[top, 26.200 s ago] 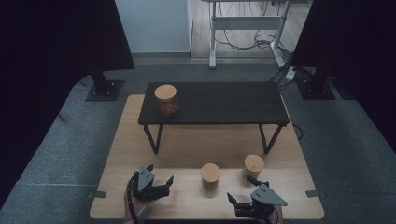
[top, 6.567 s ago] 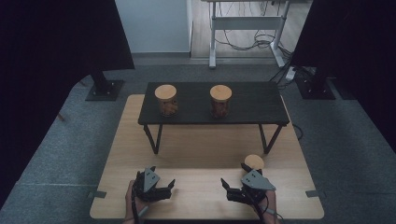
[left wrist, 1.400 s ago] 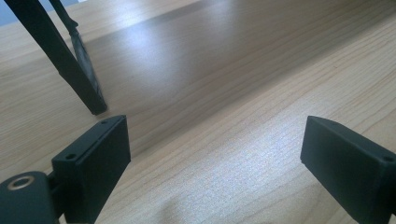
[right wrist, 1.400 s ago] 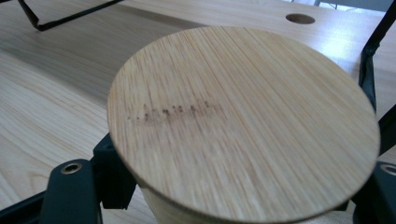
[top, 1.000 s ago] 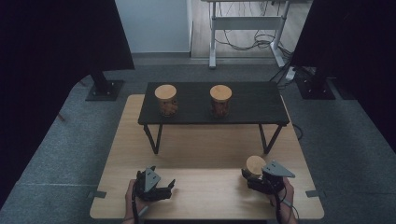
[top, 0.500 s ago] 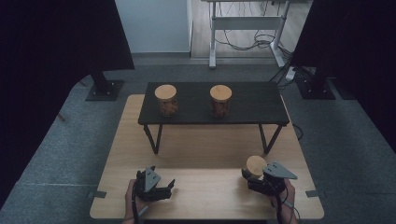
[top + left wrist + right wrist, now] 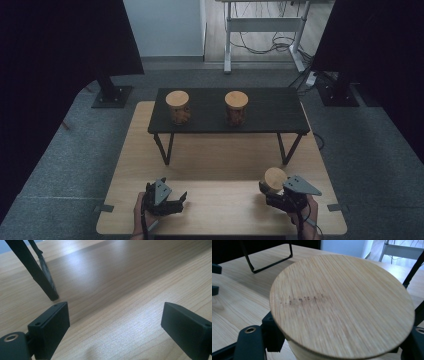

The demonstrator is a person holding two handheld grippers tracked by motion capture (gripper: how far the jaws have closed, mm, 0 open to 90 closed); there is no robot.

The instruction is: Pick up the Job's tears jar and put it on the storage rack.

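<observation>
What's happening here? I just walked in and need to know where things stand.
A person is working with a hand-held gripper in each hand. The right hand-held gripper is shut on a jar with a wooden lid near the front of the wooden table. Two similar jars stand on the low black shelf. The left hand-held gripper is open and holds nothing.

Low black bench standing across the far half of a light wooden surface. Two lidded jars on top: one toward the left, another near the middle, well apart. Grey carpet around. White desk frame with cables beyond.
</observation>
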